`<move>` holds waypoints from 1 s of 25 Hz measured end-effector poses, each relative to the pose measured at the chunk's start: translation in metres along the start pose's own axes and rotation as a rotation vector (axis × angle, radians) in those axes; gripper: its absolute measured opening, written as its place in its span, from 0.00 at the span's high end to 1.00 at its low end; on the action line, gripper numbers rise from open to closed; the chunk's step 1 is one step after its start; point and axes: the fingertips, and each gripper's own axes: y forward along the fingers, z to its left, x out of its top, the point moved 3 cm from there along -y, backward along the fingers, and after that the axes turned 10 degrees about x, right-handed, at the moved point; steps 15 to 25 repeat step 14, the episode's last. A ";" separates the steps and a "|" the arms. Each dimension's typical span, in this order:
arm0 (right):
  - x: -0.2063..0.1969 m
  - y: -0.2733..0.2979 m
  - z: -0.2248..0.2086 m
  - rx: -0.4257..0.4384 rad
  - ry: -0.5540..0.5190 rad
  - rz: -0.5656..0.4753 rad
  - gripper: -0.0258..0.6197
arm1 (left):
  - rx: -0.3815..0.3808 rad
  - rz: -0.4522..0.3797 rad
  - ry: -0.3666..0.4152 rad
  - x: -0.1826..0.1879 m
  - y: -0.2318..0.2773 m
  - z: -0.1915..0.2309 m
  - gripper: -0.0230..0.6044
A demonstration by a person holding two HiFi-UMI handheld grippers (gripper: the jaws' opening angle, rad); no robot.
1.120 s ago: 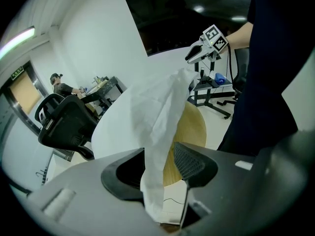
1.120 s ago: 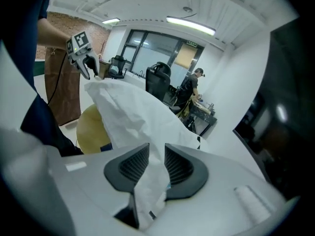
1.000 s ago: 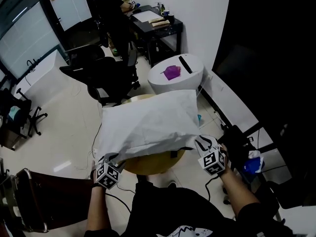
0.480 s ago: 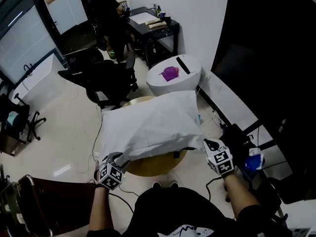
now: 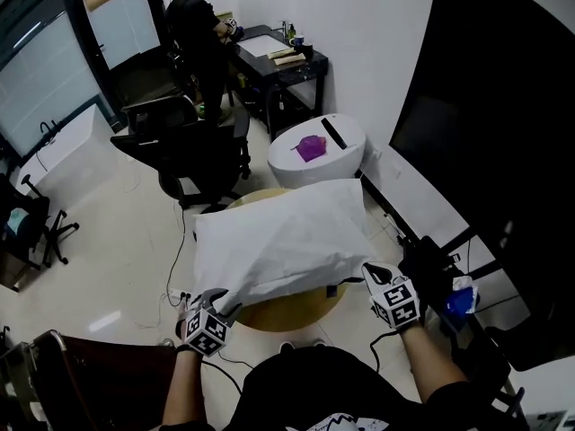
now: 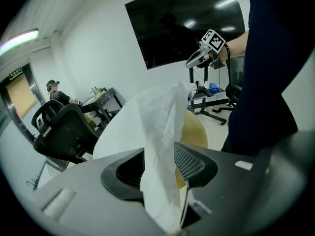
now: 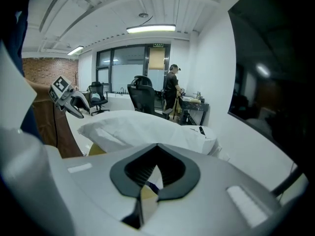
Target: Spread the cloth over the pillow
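A white cloth (image 5: 278, 241) drapes over the pillow on a round yellowish table (image 5: 289, 312); the pillow itself is hidden beneath it. My left gripper (image 5: 220, 300) is at the cloth's near left corner, shut on a bunched fold of cloth (image 6: 162, 127) that runs up between its jaws (image 6: 160, 166). My right gripper (image 5: 370, 270) is by the near right edge of the cloth. Its jaws (image 7: 157, 150) are shut tip to tip, with no cloth visible between them. The covered pillow (image 7: 142, 129) lies ahead of them. Each gripper shows in the other's view: the right gripper (image 6: 202, 58), the left gripper (image 7: 74, 102).
A white round cabinet (image 5: 337, 155) with a purple thing (image 5: 312, 146) on it stands behind the table. A black office chair (image 5: 193, 146) is to the left, and a person (image 5: 193, 25) at a black desk (image 5: 278, 52) is beyond. A black stand (image 5: 440, 281) is at my right.
My right gripper has rolled and risen a little beside the cloth's corner. My left gripper has shifted slightly, still holding the cloth. The cloth stays draped over the pillow.
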 end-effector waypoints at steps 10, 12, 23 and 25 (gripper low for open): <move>-0.004 -0.002 0.034 -0.023 0.043 -0.005 0.95 | -0.072 -0.019 0.028 -0.015 -0.009 -0.004 0.68; -0.010 -0.005 0.040 -0.024 0.060 0.003 0.95 | -0.073 -0.029 0.039 -0.021 -0.008 -0.007 0.68; -0.016 -0.007 0.045 -0.023 0.074 0.012 0.95 | -0.077 -0.037 0.052 -0.027 -0.007 -0.010 0.68; -0.016 -0.007 0.045 -0.023 0.074 0.012 0.95 | -0.077 -0.037 0.052 -0.027 -0.007 -0.010 0.68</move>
